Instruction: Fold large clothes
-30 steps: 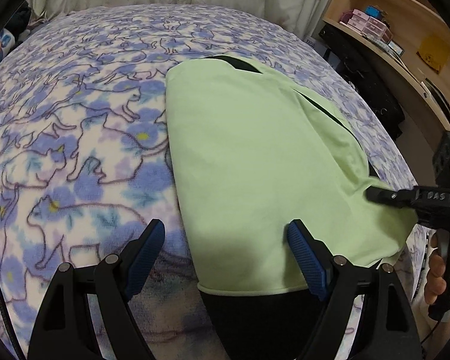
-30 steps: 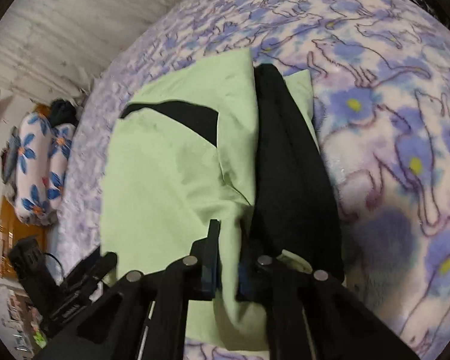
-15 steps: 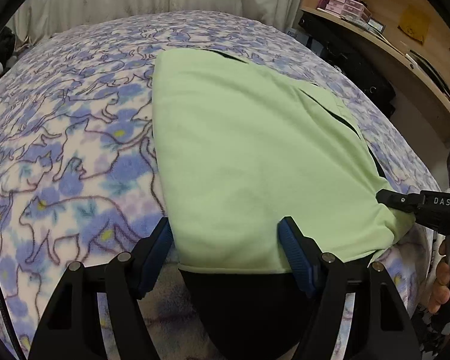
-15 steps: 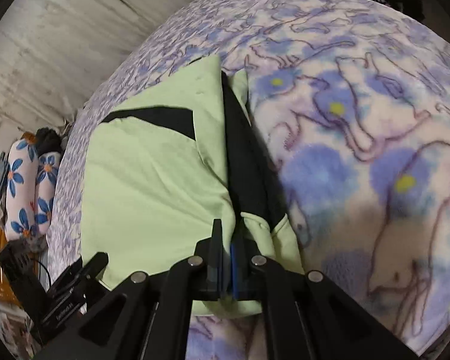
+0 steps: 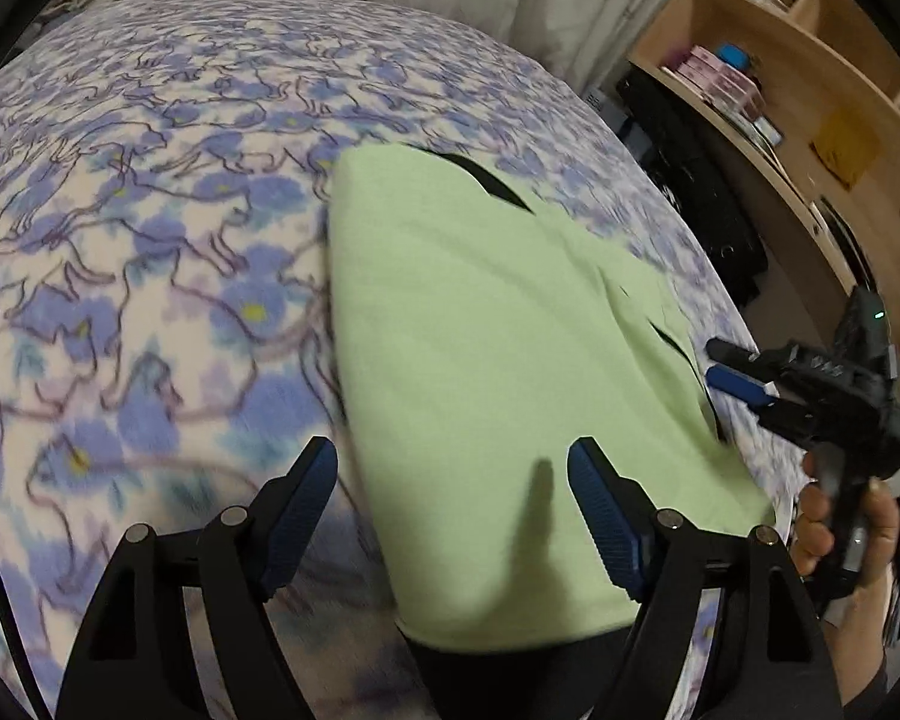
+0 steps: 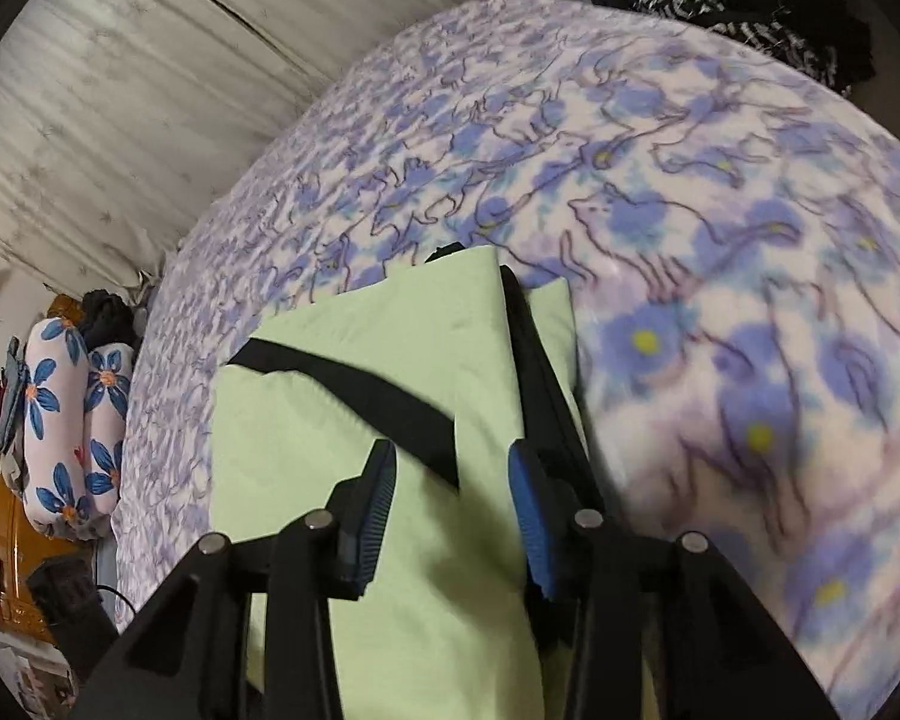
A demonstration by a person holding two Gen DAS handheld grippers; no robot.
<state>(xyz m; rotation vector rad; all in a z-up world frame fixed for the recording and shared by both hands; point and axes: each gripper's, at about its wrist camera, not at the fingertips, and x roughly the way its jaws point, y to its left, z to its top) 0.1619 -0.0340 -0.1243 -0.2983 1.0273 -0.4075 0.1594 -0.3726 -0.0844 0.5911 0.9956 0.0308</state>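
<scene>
Below our left gripper (image 5: pixel 450 474), the near hem of the folded pale-green garment with black trim (image 5: pixel 498 360) runs out of frame, so we cannot see how its black lower layer ends. Motion blur smears the fleece blanket printed with blue-and-lilac cats and flowers (image 5: pixel 150 276) on which the garment lies. Our left jaws stand wide apart over the garment's left edge, pressing on nothing. Ahead and to their right, the left view catches our right gripper (image 5: pixel 729 369) side-on, just past the garment's right edge, its handle wrapped by our hand (image 5: pixel 834 516); beyond it stands a light wooden shelf unit (image 5: pixel 810 120).

Only the right wrist view shows the diagonal black band across the top layer and the long black strip along the fold, plus a blue-flowered white bolster (image 6: pixel 66 432) far to the left. Our right gripper (image 6: pixel 453 480) tilts steeply down; its jaws have just been opening, now parted above the cloth without pinching it.
</scene>
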